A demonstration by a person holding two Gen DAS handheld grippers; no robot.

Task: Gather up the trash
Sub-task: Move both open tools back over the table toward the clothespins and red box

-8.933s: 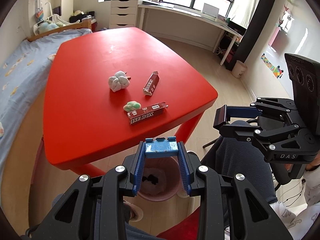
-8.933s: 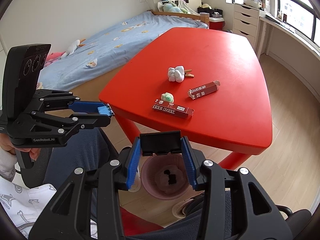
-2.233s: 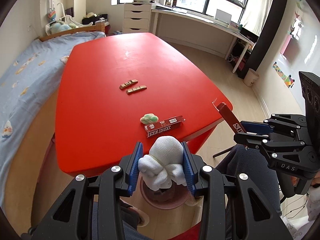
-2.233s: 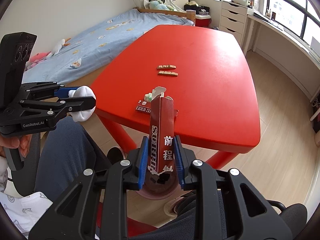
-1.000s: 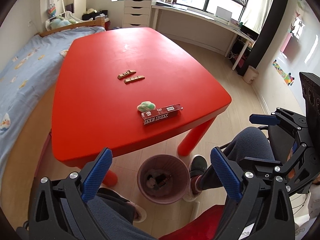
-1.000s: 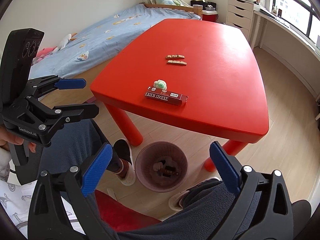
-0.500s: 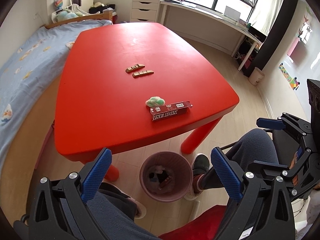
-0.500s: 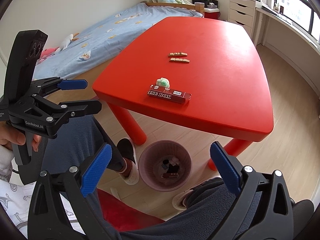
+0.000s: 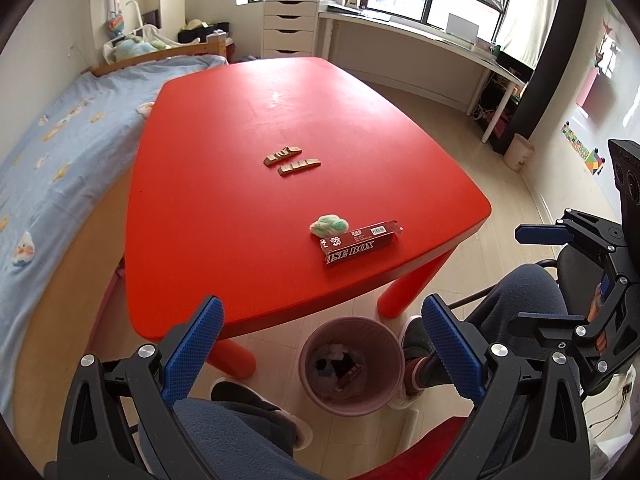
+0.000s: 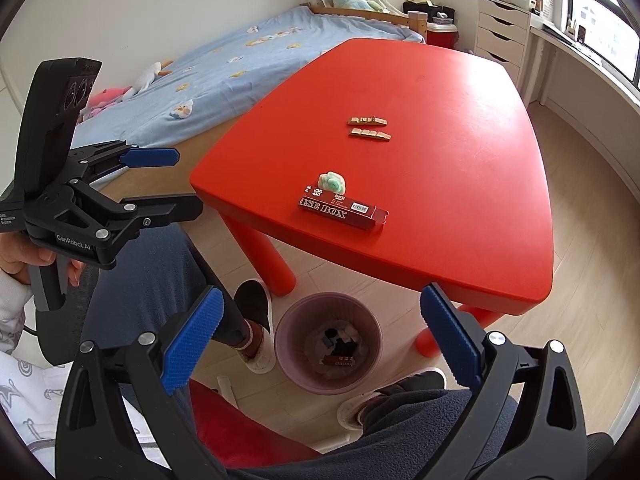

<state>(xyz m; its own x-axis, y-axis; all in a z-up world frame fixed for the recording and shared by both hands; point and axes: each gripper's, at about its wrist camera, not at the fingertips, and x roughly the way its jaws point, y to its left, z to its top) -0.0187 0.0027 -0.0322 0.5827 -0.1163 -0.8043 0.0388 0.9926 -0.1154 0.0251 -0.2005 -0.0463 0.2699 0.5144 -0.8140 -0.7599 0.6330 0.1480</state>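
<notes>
A dark red box (image 9: 360, 243) (image 10: 343, 207) lies near the front edge of the red table (image 9: 248, 128) (image 10: 460, 92), touching a green-white wad (image 9: 329, 225) (image 10: 332, 181). Two small brown bars (image 9: 291, 161) (image 10: 368, 127) lie mid-table. A pink trash bin (image 9: 352, 366) (image 10: 328, 348) with trash inside stands on the floor below the table edge. My left gripper (image 9: 322, 350) (image 10: 160, 180) is open and empty above the bin. My right gripper (image 10: 320, 346) (image 9: 548, 276) is open and empty, also above the bin.
A bed with a blue cover (image 9: 52, 152) (image 10: 248, 64) runs along the table's left. A desk (image 9: 408, 36) and white drawers (image 9: 290, 32) stand at the back under the window. The person's legs (image 9: 520, 304) and feet flank the bin.
Both grippers released the white wad and the red box into the bin and opened wide. Since half a second ago both have drawn slightly nearer to the table.
</notes>
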